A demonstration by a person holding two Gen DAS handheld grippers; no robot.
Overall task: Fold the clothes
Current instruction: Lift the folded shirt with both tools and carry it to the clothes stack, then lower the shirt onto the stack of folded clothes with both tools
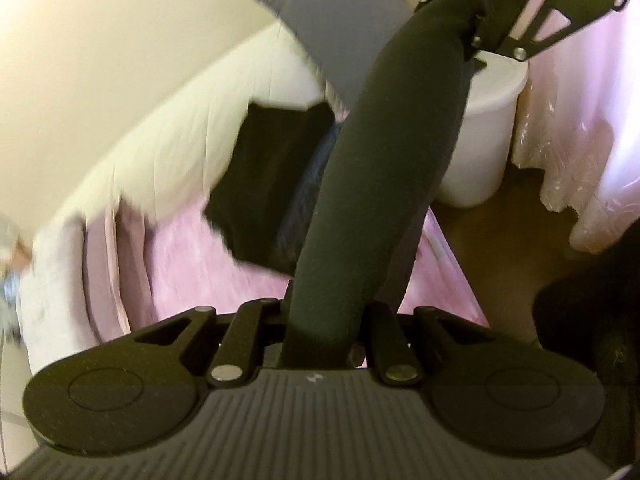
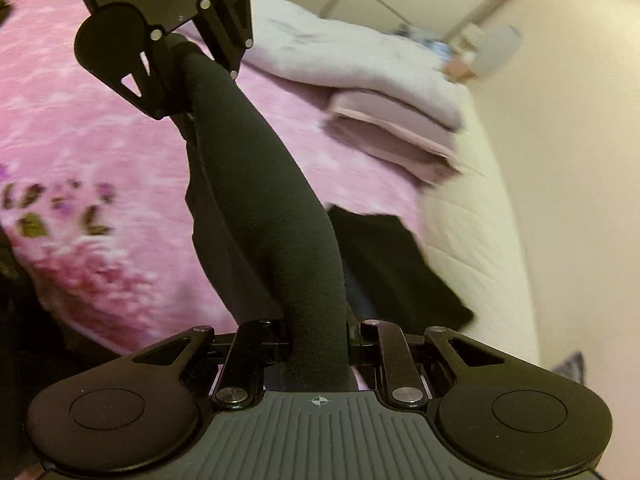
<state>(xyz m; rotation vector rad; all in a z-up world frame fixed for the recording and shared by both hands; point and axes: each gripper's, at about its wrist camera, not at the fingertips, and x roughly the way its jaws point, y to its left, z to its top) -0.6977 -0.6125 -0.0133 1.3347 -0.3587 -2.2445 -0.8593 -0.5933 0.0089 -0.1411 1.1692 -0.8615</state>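
A dark garment (image 1: 380, 184) is stretched like a rolled band between my two grippers, held up above the bed. My left gripper (image 1: 326, 320) is shut on one end of it. My right gripper (image 2: 318, 344) is shut on the other end (image 2: 272, 200). In the left wrist view the right gripper (image 1: 480, 36) shows at the top, clamped on the cloth. In the right wrist view the left gripper (image 2: 172, 64) shows at the top left, clamped on it too. A black folded garment (image 1: 272, 184) lies on the bed below; it also shows in the right wrist view (image 2: 392, 264).
The bed has a pink flowered cover (image 2: 100, 128) and a cream mattress edge (image 2: 480, 240) along a wall. Folded white and pink bedding (image 2: 380, 92) is stacked on the bed. A grey pillow (image 1: 336, 24), a white round bin (image 1: 484, 128) and pink curtains (image 1: 580, 120) stand past the bed's end.
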